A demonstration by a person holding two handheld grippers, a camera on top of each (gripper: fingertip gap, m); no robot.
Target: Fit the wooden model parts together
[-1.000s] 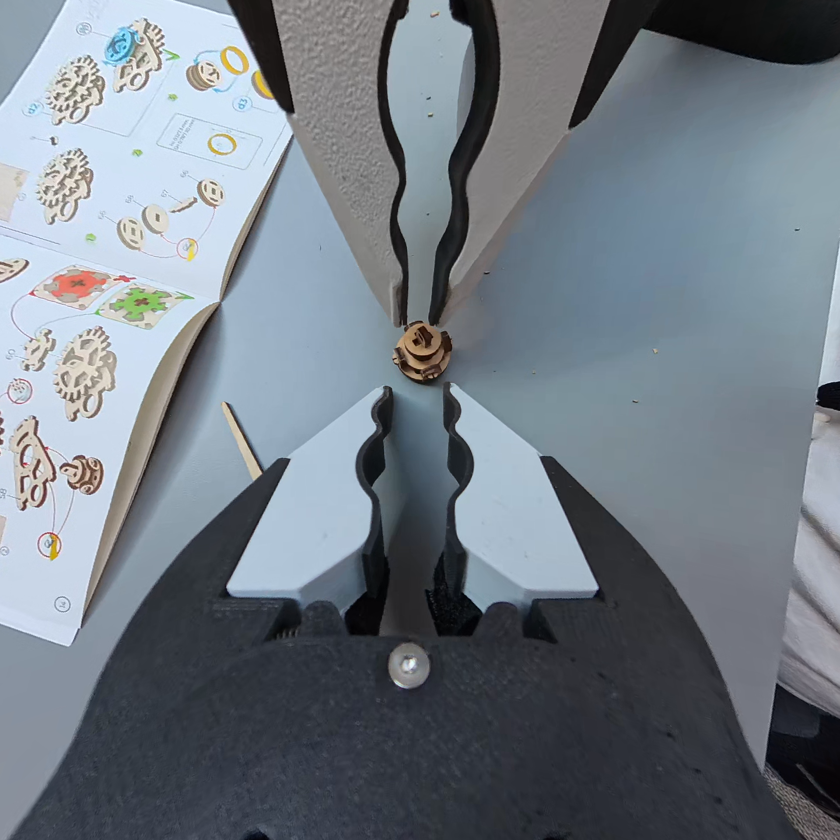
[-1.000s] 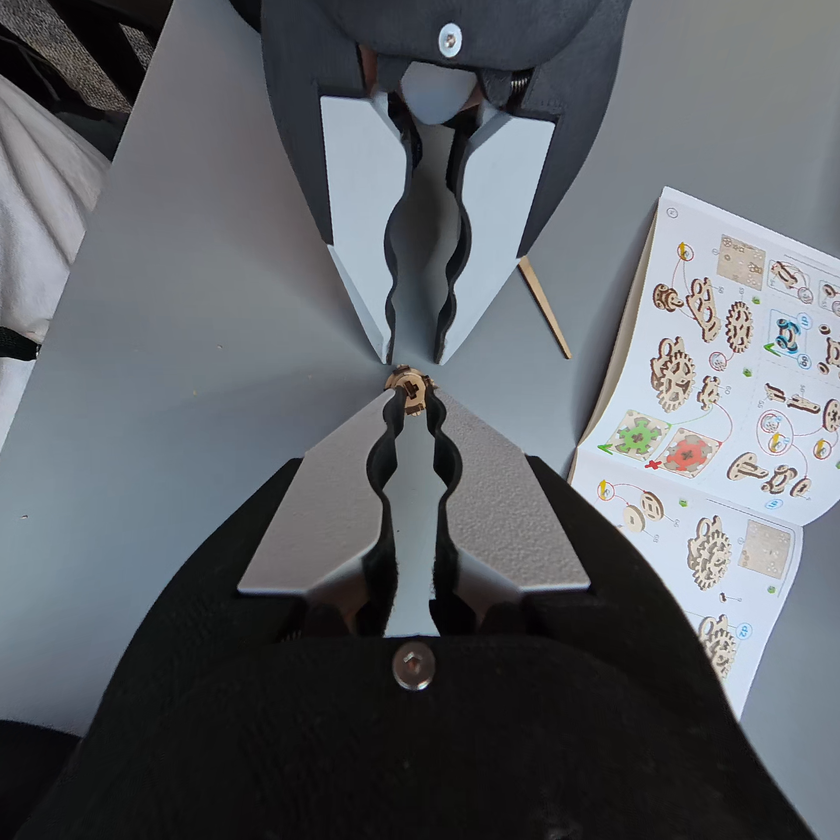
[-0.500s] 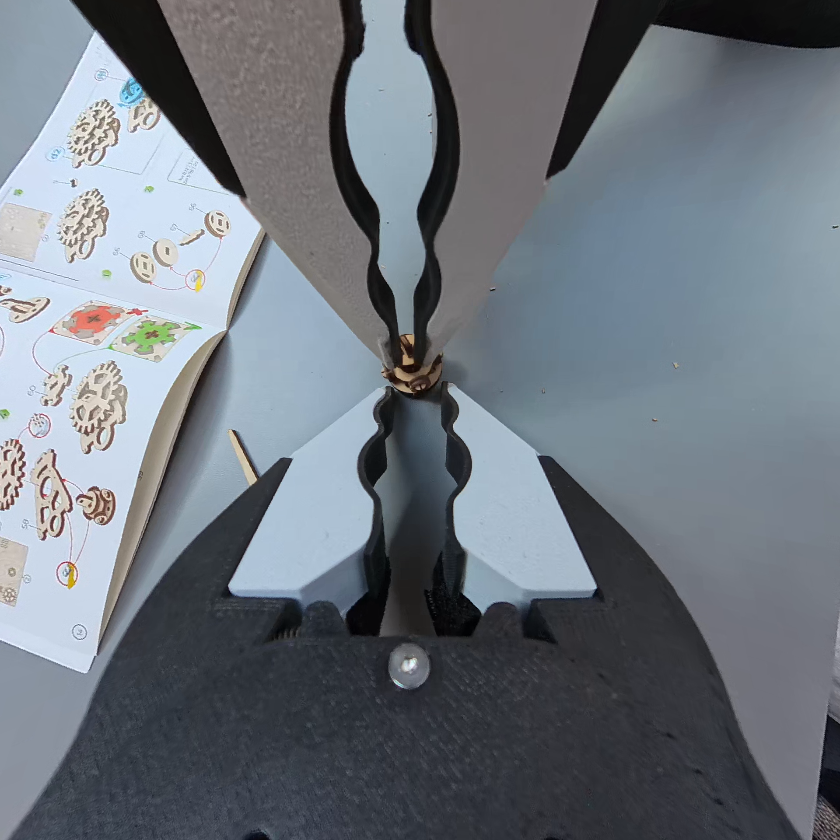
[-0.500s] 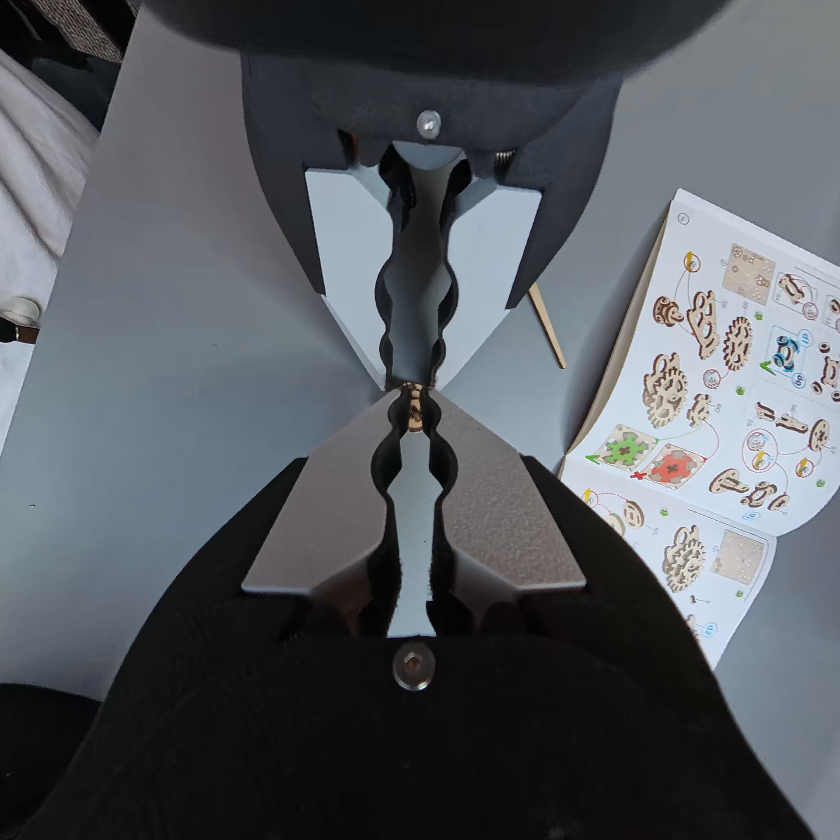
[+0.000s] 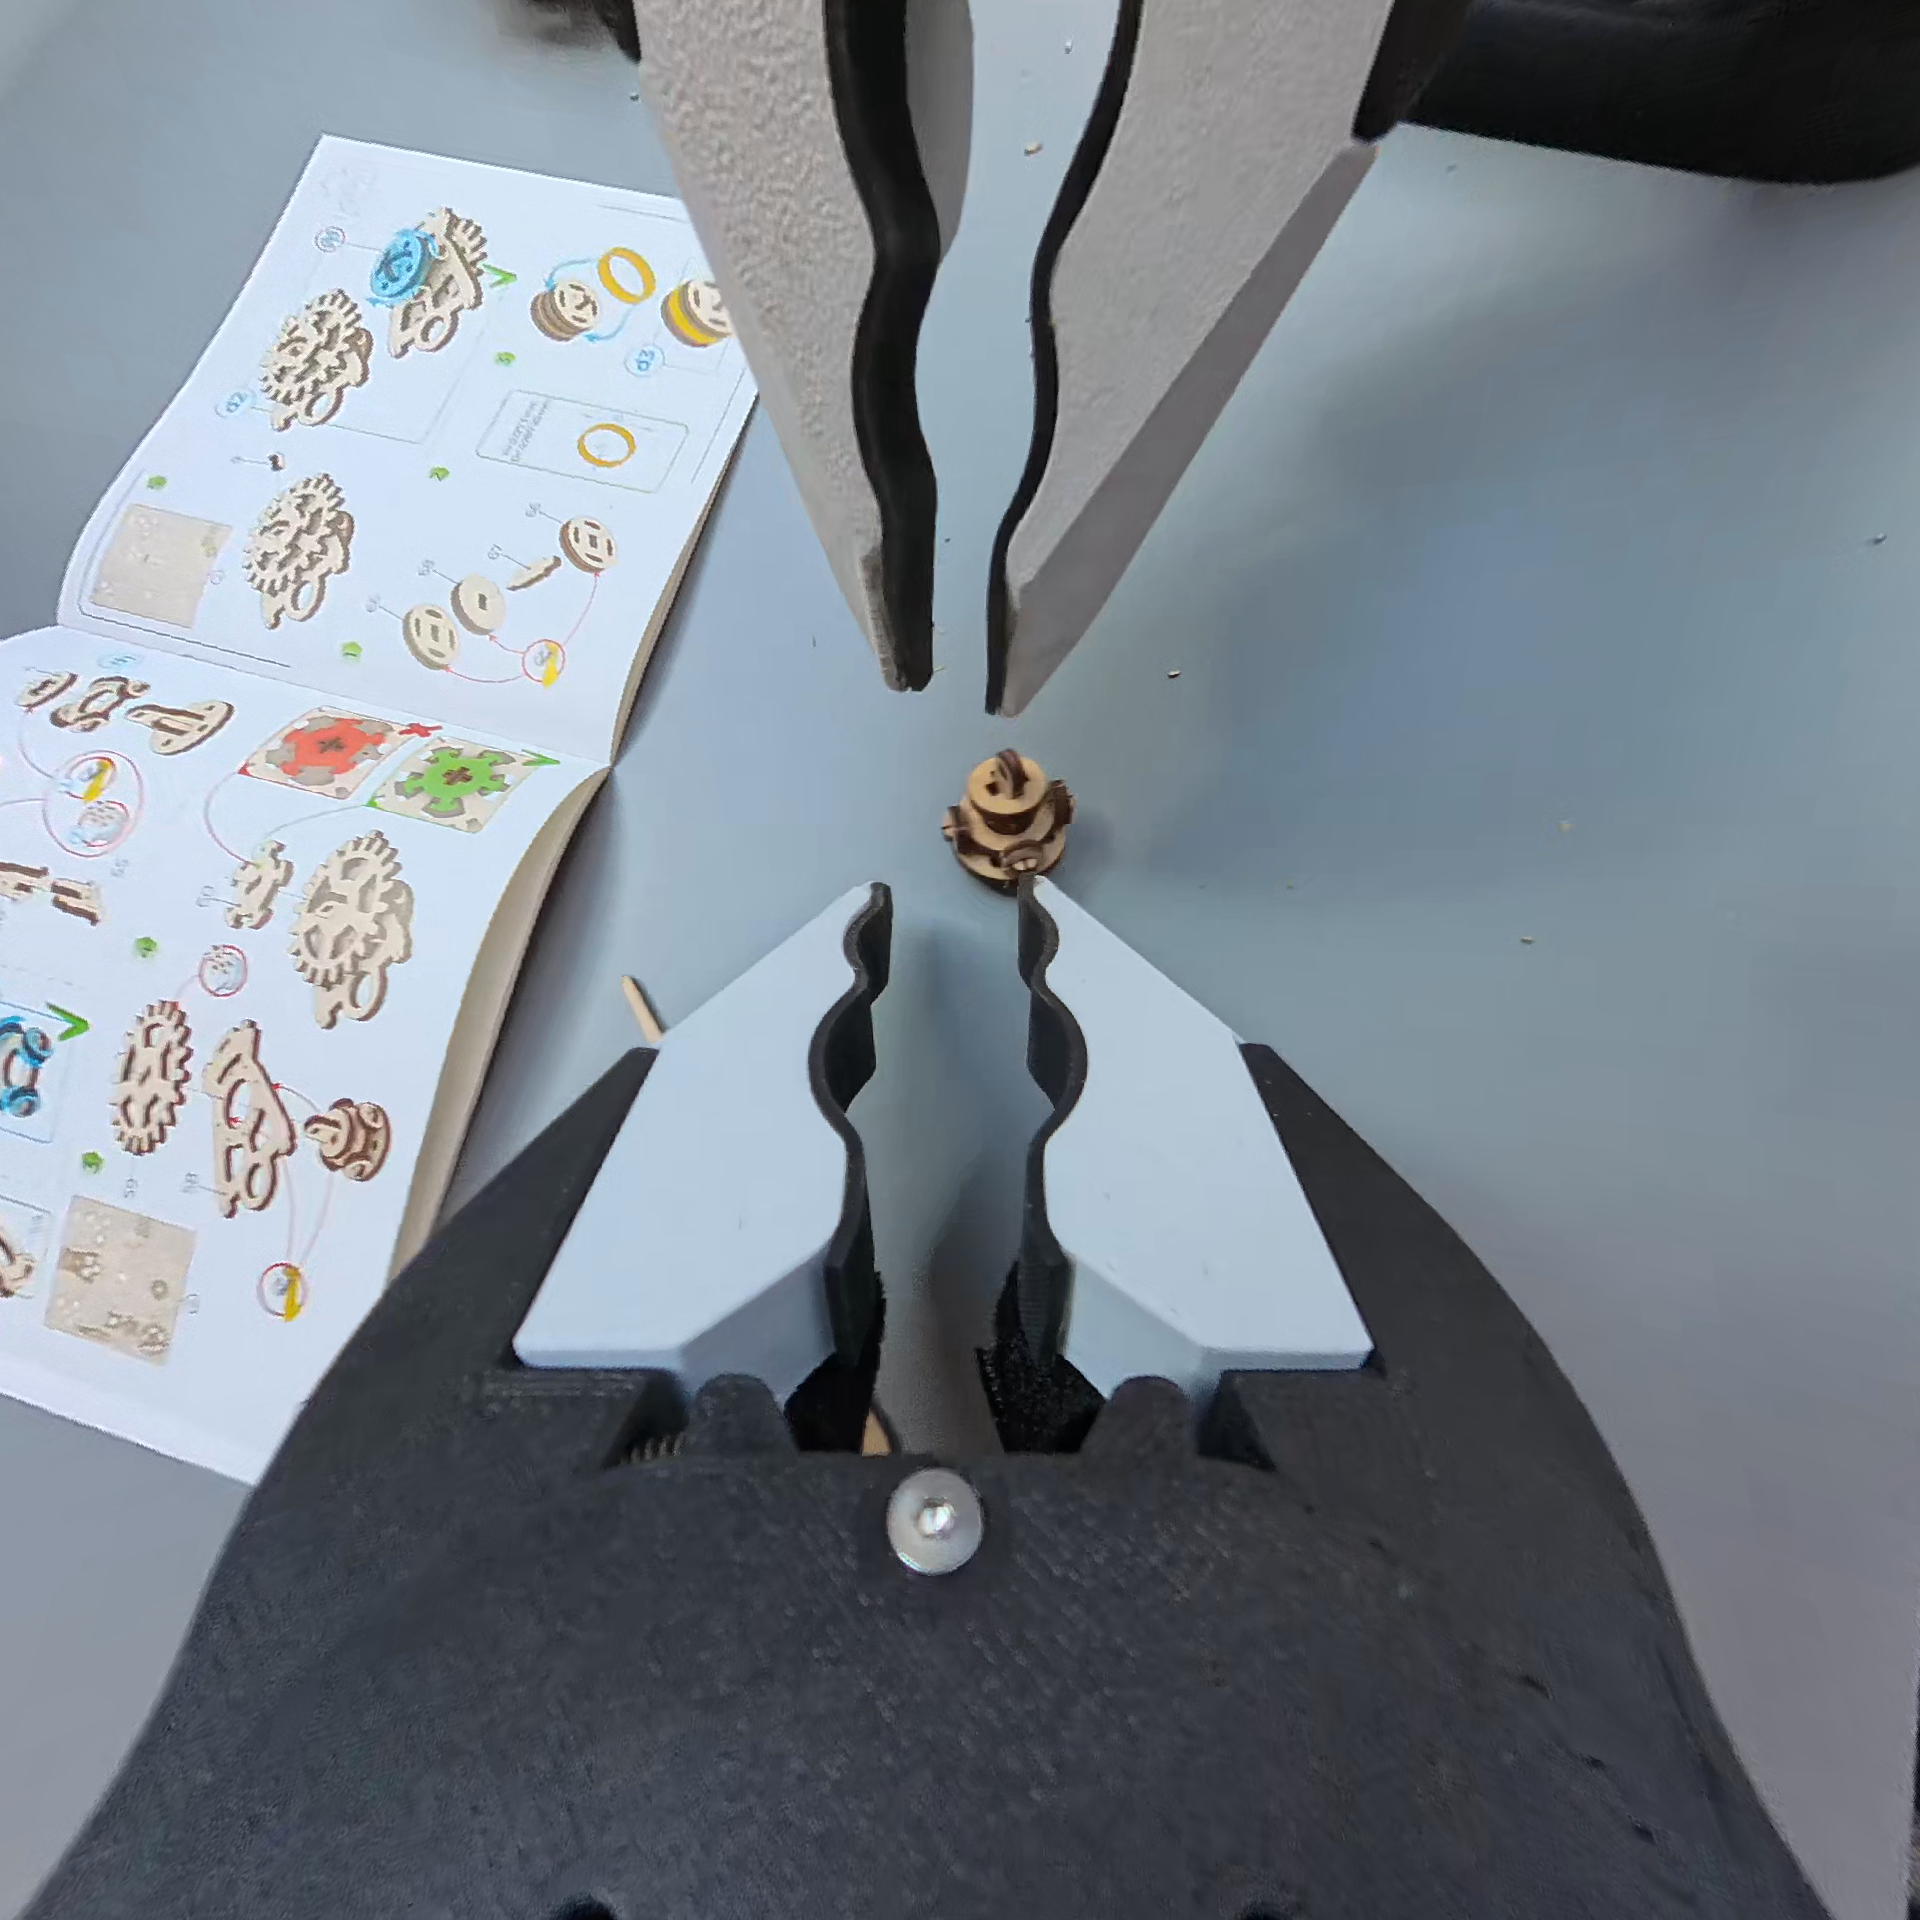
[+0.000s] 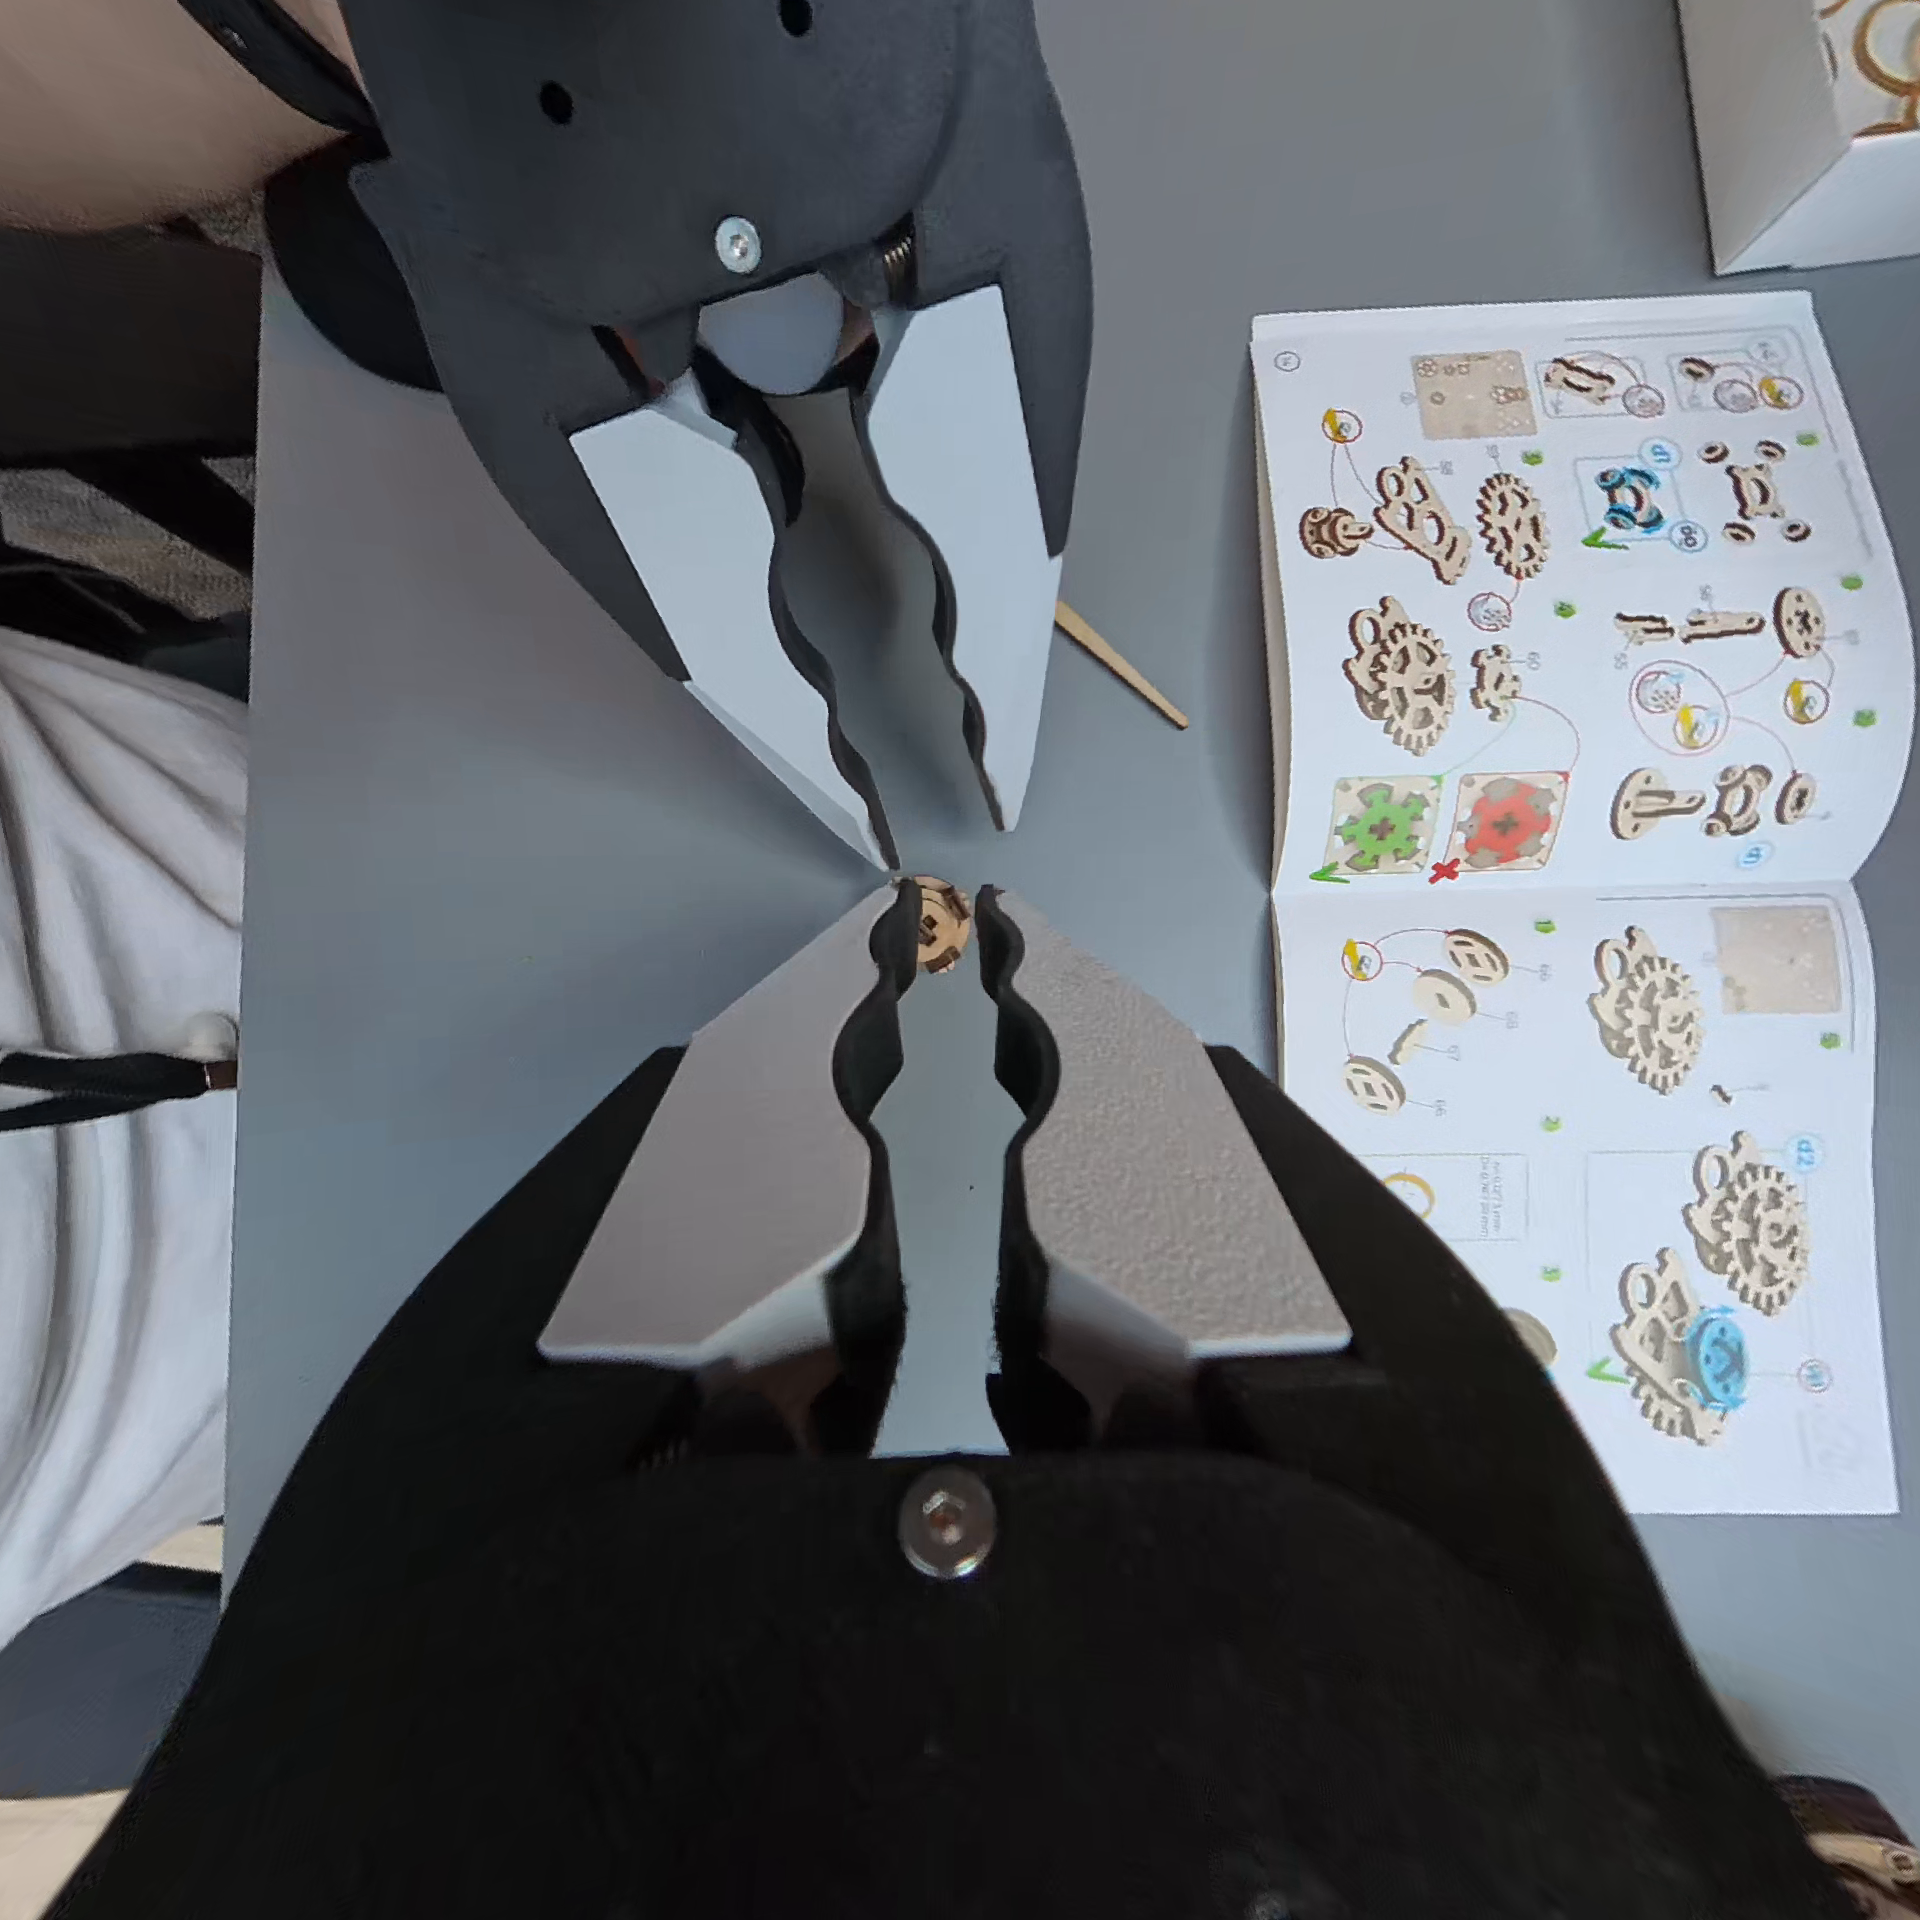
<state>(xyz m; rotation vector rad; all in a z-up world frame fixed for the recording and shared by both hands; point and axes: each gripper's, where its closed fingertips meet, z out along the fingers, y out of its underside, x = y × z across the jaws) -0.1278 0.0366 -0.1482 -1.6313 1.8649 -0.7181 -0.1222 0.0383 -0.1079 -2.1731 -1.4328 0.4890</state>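
Note:
A small round wooden gear assembly (image 5: 1006, 821) stands on the grey table (image 5: 1455, 727), a peg sticking up from its top. My left gripper (image 5: 956, 899), with blue-grey fingers, is open just short of it, and its right fingertip (image 5: 1031, 896) touches the assembly's near edge. My right gripper (image 5: 951, 694), with grey fingers, comes in from the far side, open and a little apart from the assembly. In the right wrist view the assembly (image 6: 940, 930) shows in the gap between my right gripper's (image 6: 940, 909) tips, with the left gripper (image 6: 943, 842) opposite.
An open instruction booklet (image 5: 312, 727) lies left of the grippers; it is on the right in the right wrist view (image 6: 1558, 935). A thin wooden stick (image 6: 1122, 675) lies beside it. A white box (image 6: 1787, 135) stands beyond. The table edge and white cloth (image 6: 104, 1143) are close. The gap from one gripper's tips to the other's is roughly 4 cm. Between my left fingertips and the thin wooden stick (image 6: 1122, 675) there is roughly 6 cm.
The right gripper was shut on the assembly's top half a second ago. It has opened and drawn back, leaving the assembly on the table. The left gripper stayed open.

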